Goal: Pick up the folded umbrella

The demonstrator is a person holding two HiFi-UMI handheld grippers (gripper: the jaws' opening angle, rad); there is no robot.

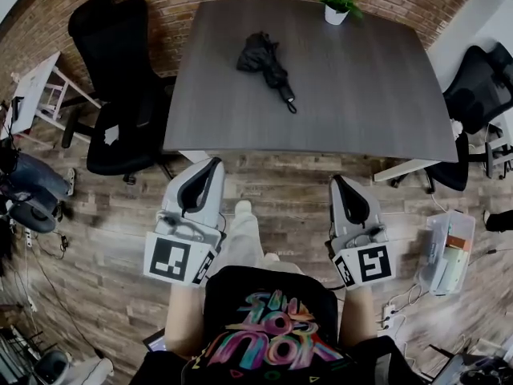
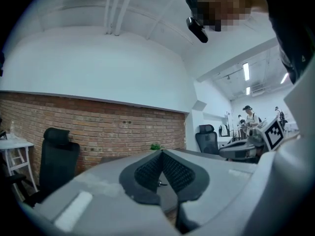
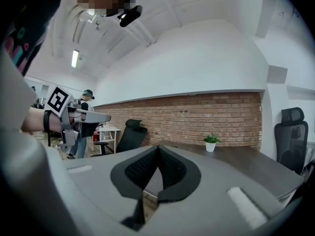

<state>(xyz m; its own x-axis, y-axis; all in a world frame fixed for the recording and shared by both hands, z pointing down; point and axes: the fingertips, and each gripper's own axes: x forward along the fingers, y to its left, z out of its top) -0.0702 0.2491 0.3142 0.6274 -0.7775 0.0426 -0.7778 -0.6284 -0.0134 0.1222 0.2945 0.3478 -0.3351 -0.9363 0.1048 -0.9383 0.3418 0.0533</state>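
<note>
The folded black umbrella [image 1: 265, 61] lies on the dark grey table [image 1: 361, 95], left of the middle, with its handle pointing toward the near edge. Both grippers hang over the wooden floor, short of the table's near edge and well apart from the umbrella. My left gripper [image 1: 214, 164] points at the table's left front corner; in its own view the left gripper [image 2: 161, 152] has its jaws pressed together with nothing between them. To the right, my right gripper [image 1: 336, 180] is also shut and empty, and its own view shows the right gripper [image 3: 157, 147] with pads meeting.
A small potted plant [image 1: 338, 5] stands at the table's far edge by the brick wall. A black office chair [image 1: 120, 111] sits left of the table, another chair [image 1: 481, 83] to the right. A white side table [image 1: 36, 95] is far left; a clear box [image 1: 447, 251] lies on the floor.
</note>
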